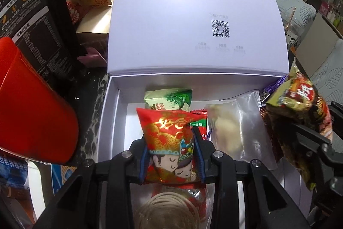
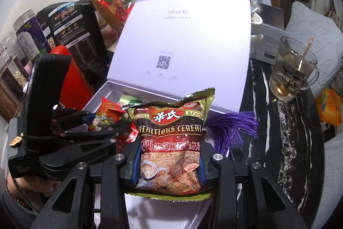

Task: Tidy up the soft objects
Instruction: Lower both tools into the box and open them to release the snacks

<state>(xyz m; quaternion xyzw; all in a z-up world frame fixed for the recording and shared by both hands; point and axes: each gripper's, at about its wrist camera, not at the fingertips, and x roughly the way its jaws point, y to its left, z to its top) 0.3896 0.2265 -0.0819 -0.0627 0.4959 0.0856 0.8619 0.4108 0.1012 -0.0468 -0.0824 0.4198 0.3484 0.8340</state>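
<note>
A cluttered black-and-white marbled tabletop (image 2: 276,121) carries the scene; jars, a black pouch (image 2: 72,35) and a red container (image 1: 32,111) crowd the nine o'clock side, and a glass of liquid (image 2: 293,72) with a stirrer stands at three o'clock, near the box. In the middle sits a white gift box (image 1: 111,104), its lid (image 1: 193,14) propped up at twelve o'clock and a purple tassel (image 2: 233,126) spilling over its right rim.

The left gripper (image 1: 171,156) is clamped narrow on a red wedding-candy pouch (image 1: 169,138), held above the box interior; under it lie a green packet (image 1: 169,99), a small red sachet (image 1: 199,121) and a clear zip bag (image 1: 235,130). The right gripper (image 2: 169,166) is closed on a cereal packet (image 2: 171,138), hanging over the box's right side at about four o'clock of the left one.

The likely trouble, as I judge it: both grippers hover over the same small opening, so their arms could knock together if both descend at once; the cereal packet is pinched low and its tall top may flop, catching the tassel or the rim and landing half outside; a wide swing to three o'clock could tip the glass; the soft pouches may slip if the squeeze eases too high, or pile up too much for the lid to close.
</note>
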